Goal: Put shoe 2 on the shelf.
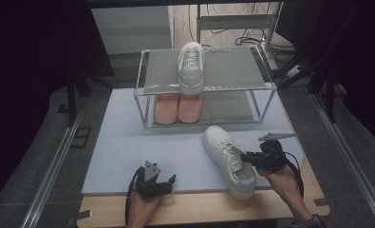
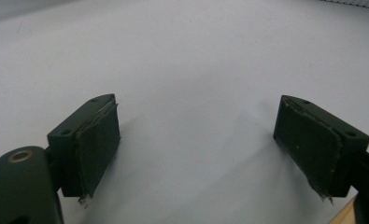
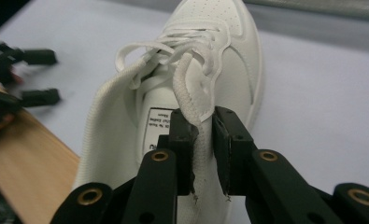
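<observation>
A lab-like recording room: dark curtains [image 1: 28, 57] all round, loose cables [image 1: 251, 35] on the floor, metal rails [image 1: 52, 166] flanking the table [image 1: 199, 209]

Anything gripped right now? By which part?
Right hand-held gripper pinches the white shoe on the mat by its side collar edge, beside the opening. Left hand-held gripper is open and holds nothing.

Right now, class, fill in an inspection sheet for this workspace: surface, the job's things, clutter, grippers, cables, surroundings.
Surface: pale mat on a wooden table.
Job's things: loose white shoe on the mat; its mate on the rack's top shelf.
Clutter: pink pair on the lower shelf.
Grippers: right gripper clamps the loose shoe's collar edge; left gripper open above bare mat.
Cables: one trails from each gripper; more on the floor behind the rack.
Surroundings: dark, metal rails either side.
</observation>
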Demonstrator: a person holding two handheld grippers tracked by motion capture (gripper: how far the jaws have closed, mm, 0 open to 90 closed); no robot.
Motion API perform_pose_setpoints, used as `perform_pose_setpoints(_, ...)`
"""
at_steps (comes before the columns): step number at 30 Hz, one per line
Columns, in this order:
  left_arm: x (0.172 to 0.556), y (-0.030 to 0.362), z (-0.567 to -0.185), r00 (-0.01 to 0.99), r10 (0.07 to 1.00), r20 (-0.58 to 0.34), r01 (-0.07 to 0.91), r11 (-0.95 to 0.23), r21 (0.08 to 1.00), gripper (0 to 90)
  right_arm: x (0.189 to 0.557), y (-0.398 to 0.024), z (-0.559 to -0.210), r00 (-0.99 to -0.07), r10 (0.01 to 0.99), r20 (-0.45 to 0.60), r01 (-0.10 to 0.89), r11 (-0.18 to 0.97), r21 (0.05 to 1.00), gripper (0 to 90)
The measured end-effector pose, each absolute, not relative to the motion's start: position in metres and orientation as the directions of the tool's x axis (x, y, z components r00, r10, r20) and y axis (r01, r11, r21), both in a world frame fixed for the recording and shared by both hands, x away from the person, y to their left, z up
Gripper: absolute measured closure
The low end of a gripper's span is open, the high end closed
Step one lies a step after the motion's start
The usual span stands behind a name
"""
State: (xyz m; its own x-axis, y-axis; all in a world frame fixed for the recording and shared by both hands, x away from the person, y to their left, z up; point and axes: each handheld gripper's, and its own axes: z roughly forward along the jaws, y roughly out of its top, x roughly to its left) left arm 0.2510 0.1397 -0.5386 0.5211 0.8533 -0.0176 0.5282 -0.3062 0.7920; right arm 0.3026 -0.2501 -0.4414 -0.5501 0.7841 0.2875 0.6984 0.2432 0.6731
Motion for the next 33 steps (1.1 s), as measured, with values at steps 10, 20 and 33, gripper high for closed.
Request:
perform_pose_setpoints(10,0.251,0.14,-0.539,0.521,0.853,-0.018,0.528,-0.306,0.792,14.7,0.31,-0.266,-0.448,-0.451,0.731,0.512,0.784,0.05,0.619,81.7)
perform_pose_setpoints(20,0.251,0.14,-0.539,0.521,0.853,-0.018,0.528,-0.305,0.792,14.7,0.312,-0.276,-0.446,-0.405,0.674,0.618,0.814,-0.043,0.58,83.4)
perform_pose_setpoints(33,0.251,0.14,-0.539,0.521,0.853,-0.018,0.529,-0.306,0.792,14.7,0.31,-0.283,-0.435,-0.395,0.622,0.675,0.817,-0.097,0.568,83.9)
